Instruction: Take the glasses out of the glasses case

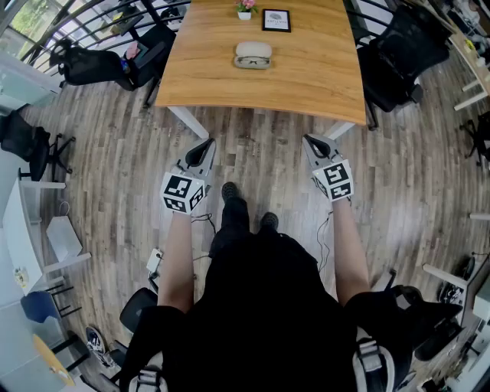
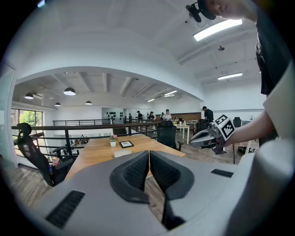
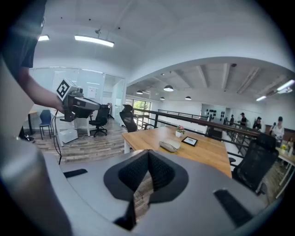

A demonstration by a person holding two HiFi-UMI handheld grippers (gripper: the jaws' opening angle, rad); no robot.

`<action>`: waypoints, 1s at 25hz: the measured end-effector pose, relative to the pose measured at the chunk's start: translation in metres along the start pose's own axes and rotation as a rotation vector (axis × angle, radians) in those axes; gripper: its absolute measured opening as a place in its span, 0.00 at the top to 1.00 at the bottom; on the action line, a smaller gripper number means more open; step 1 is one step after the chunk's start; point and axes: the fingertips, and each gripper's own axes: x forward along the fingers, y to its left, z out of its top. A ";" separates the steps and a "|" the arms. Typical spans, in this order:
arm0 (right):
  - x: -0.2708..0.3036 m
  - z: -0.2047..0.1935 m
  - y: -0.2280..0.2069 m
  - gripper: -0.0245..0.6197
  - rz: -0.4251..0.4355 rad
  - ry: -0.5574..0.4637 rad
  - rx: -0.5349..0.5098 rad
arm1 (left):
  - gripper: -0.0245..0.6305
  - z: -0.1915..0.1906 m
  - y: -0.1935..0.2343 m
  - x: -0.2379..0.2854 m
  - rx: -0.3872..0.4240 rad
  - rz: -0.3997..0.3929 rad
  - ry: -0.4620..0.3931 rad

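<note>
— Since we stand well short of the table [image 1: 306,84], where does the glasses case [image 1: 253,54] lie for us?

— Dead ahead at twelve o'clock, on the wooden top. A small flower pot [image 1: 245,8] sits just beyond it and a picture frame [image 1: 276,20] is toward one o'clock. We cannot tell from here whether the lid is up. A darker shape at the case's near edge may be the glasses [image 1: 253,64].

— How do we expect it to handle?

— Light, we judge, with a smooth rounded shell that could skid on the wood. The glasses will be thin and fragile, with lenses that smear easily. We would steady the case by its body with one gripper. With the other we would take the glasses by the bridge or a temple arm, never by a lens.

— And our pose now?

— Both forearms [image 1: 178,260] reach forward over the plank floor [image 1: 260,145]. Our left gripper [image 1: 205,145] sits at eleven o'clock and our right gripper [image 1: 312,142] at one o'clock. Each points toward the table, nose tipped a little down.

— Jaws?

— Both pairs are pressed fully together, pad against pad, with nothing between them. We must open them before reaching the case.
</note>
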 end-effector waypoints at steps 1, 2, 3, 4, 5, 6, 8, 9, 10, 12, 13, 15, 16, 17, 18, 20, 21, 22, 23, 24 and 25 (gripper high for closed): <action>-0.001 -0.001 0.000 0.95 0.001 0.003 0.001 | 0.93 -0.002 -0.002 0.000 -0.003 -0.002 0.004; -0.002 -0.002 0.000 0.95 0.002 0.006 0.002 | 0.93 -0.003 -0.004 0.001 -0.005 -0.004 0.007; -0.003 -0.002 0.000 0.95 0.003 0.008 0.003 | 0.93 -0.005 -0.006 0.002 -0.007 -0.006 0.010; -0.004 -0.002 0.000 0.95 0.002 0.009 0.004 | 0.93 -0.005 -0.007 0.003 -0.007 -0.009 0.012; -0.004 -0.002 -0.001 0.95 0.001 0.006 0.006 | 0.93 -0.005 -0.009 0.004 -0.005 -0.013 0.013; -0.005 -0.002 -0.002 0.95 0.000 0.002 0.010 | 0.93 -0.005 -0.010 0.005 -0.002 -0.016 0.014; -0.006 -0.002 -0.003 0.95 -0.001 -0.003 0.018 | 0.93 -0.002 -0.012 0.006 0.004 -0.020 0.012; -0.007 -0.002 -0.003 0.95 -0.001 -0.004 0.020 | 0.93 0.000 -0.013 0.006 0.007 -0.021 0.010; -0.007 -0.003 -0.003 0.95 -0.001 -0.004 0.019 | 0.93 0.001 -0.014 0.005 0.008 -0.021 0.008; -0.007 -0.001 0.000 0.95 0.004 -0.007 0.017 | 0.93 0.002 -0.014 0.003 0.012 -0.016 0.007; -0.007 -0.001 0.002 0.95 0.008 -0.010 0.017 | 0.93 0.002 -0.013 0.001 0.012 -0.011 0.009; -0.007 0.000 0.005 0.95 0.016 -0.019 0.021 | 0.93 0.000 -0.014 -0.002 0.013 -0.002 0.013; -0.008 0.000 0.006 0.95 0.019 -0.023 0.023 | 0.93 -0.002 -0.016 -0.003 0.013 0.000 0.014; -0.009 0.000 0.007 0.95 0.020 -0.026 0.026 | 0.93 -0.003 -0.017 -0.004 0.013 0.001 0.016; -0.010 -0.001 0.008 0.95 0.022 -0.026 0.027 | 0.93 -0.005 -0.018 -0.006 0.013 0.003 0.018; -0.010 -0.002 0.010 0.95 0.028 -0.020 0.022 | 0.93 -0.009 -0.020 -0.009 0.009 0.008 0.022; -0.011 -0.003 0.011 0.95 0.030 -0.018 0.019 | 0.93 -0.010 -0.021 -0.009 0.006 0.009 0.023; -0.011 -0.003 0.011 0.95 0.030 -0.016 0.016 | 0.93 -0.011 -0.021 -0.010 0.004 0.009 0.025; -0.012 -0.003 0.012 0.95 0.029 -0.015 0.015 | 0.93 -0.012 -0.021 -0.010 0.001 0.008 0.025; -0.012 -0.003 0.012 0.95 0.028 -0.014 0.015 | 0.93 -0.012 -0.021 -0.010 0.000 0.007 0.025; -0.013 -0.004 0.012 0.95 0.027 -0.011 0.015 | 0.93 -0.012 -0.022 -0.011 0.000 0.007 0.025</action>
